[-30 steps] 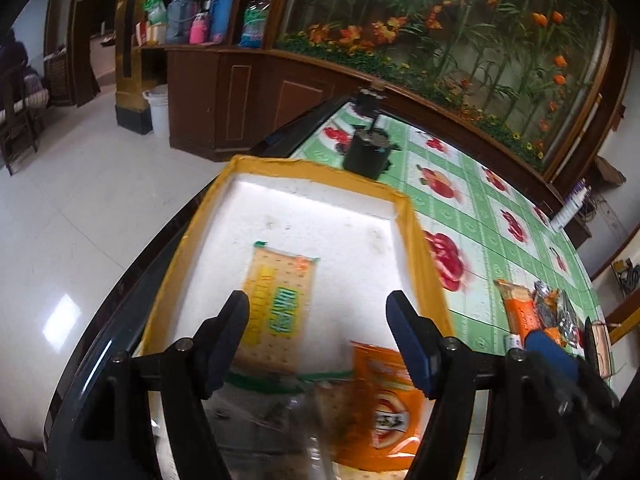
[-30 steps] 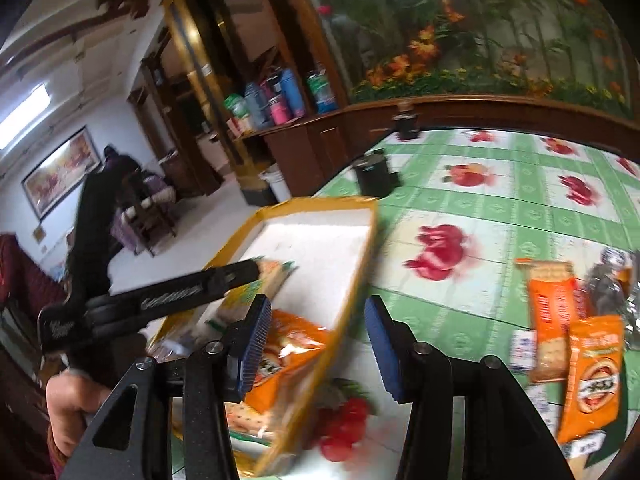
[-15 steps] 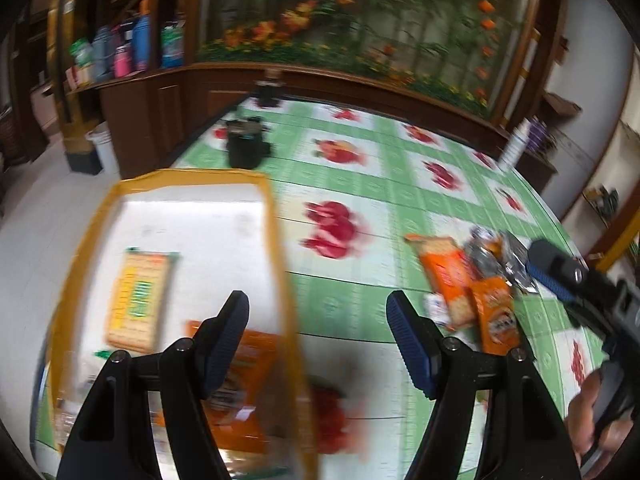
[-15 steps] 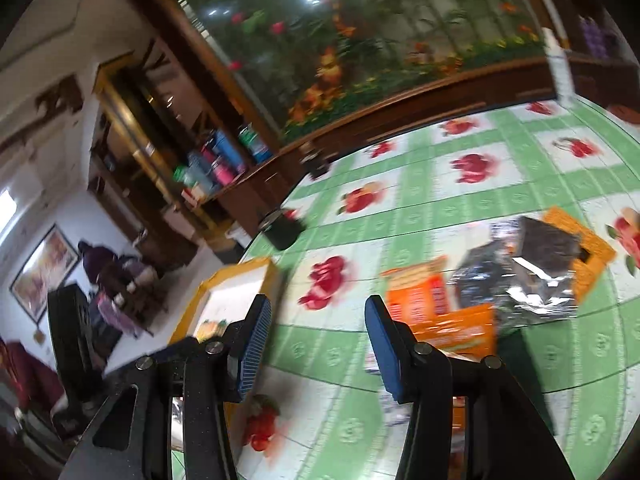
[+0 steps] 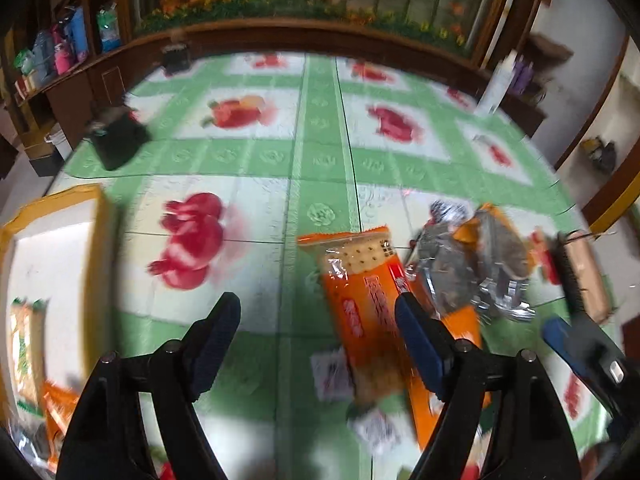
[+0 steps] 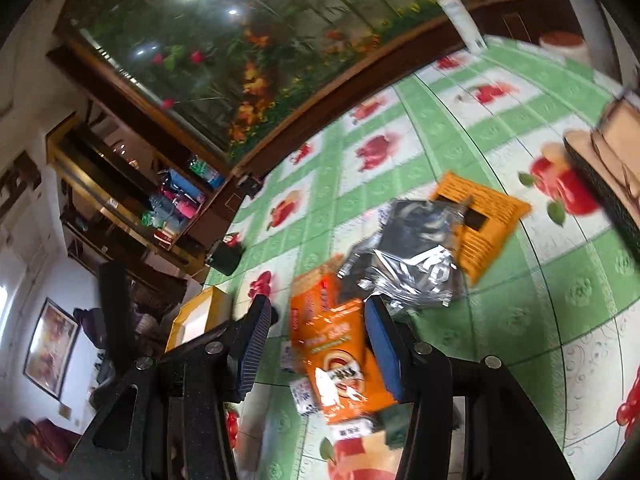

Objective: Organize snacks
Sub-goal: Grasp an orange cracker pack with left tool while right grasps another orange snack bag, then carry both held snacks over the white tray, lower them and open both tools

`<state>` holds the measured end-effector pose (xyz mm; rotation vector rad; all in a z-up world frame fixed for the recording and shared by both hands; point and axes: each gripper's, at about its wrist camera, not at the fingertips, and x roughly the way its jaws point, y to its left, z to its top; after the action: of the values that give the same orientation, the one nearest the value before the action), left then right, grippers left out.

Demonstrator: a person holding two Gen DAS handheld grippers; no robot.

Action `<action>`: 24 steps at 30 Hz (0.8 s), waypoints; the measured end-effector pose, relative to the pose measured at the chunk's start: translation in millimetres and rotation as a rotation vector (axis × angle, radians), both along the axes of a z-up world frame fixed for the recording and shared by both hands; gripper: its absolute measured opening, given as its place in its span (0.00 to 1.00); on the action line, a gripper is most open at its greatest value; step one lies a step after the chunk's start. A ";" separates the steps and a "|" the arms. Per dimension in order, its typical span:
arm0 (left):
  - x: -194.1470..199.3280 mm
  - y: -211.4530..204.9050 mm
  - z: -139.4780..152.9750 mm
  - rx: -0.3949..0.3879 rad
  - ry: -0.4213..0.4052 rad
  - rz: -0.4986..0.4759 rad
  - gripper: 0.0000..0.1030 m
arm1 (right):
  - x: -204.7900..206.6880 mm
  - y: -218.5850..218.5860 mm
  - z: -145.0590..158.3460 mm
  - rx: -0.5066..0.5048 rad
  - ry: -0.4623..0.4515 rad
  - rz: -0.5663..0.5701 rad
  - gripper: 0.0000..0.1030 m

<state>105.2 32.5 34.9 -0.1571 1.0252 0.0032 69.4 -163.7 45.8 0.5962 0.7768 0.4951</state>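
Note:
A heap of snacks lies on the green fruit-print tablecloth. In the left wrist view my left gripper hangs over the cloth, its jaws opening and nothing gripped. A long orange cracker pack lies under its right finger, with crumpled silver packs beyond. In the right wrist view my right gripper is open above a flat orange snack pack framed between its fingers. The cracker pack and silver packs lie ahead of it. The yellow-rimmed white tray at left holds several packs.
A black cup stands at the far left of the table. A brush-like bristled block lies right of the heap. An orange pack lies face down behind the silver ones. A white bottle stands at the far edge by the wooden cabinet.
Both grippers have swung from over the tray to the right, to the snack heap. The left jaws stand a little wider. The tray has slid to the left edge of both views.

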 end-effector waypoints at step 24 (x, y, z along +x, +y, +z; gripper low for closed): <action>13.3 19.5 -22.4 -0.037 -0.027 -0.006 0.59 | -13.7 93.7 -31.5 -0.652 -0.088 0.163 0.69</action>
<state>118.5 52.0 12.5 -0.1879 0.9992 -0.0231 55.7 -70.0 14.3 -0.0934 0.8489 0.3823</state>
